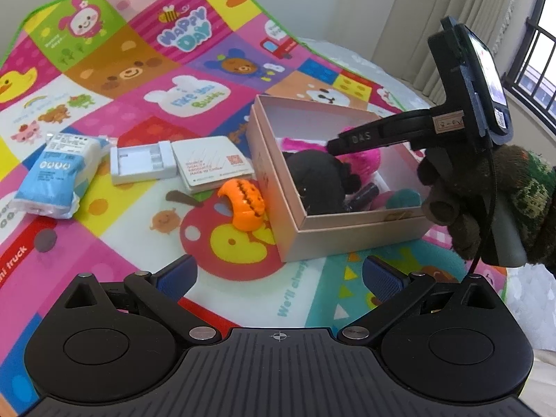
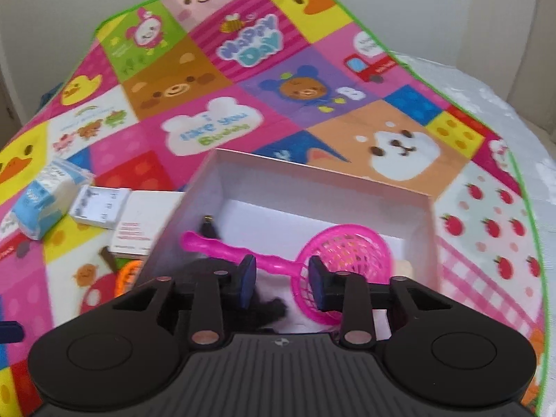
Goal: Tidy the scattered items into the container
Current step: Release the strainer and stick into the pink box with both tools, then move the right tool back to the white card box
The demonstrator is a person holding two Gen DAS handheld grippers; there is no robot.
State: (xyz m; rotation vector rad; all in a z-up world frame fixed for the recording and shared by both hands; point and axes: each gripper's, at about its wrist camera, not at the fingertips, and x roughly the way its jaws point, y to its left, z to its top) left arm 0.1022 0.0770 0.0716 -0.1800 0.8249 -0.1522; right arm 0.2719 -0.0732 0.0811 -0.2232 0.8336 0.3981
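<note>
An orange toy (image 1: 245, 205) lies against the open box (image 1: 347, 239), beside a white card pack (image 1: 212, 163).

The box (image 2: 422, 229) stands open-topped, its far half bare; pink strainer (image 2: 342, 255) and black plush (image 1: 312, 180) crowd the near half.

Open pale-pink box (image 1: 347, 232) sits on the mat toward its right edge. Inside: pink scoop net (image 2: 342, 260) lying flat, handle pointing left, and a black fuzzy item (image 1: 314, 180). Still out on the mat, left of the box: orange toothed clip (image 1: 245, 205) touching the box wall, white card pack (image 1: 212, 163), white tray (image 1: 142, 165), blue-white tissue pack (image 1: 55, 177) furthest left.
</note>
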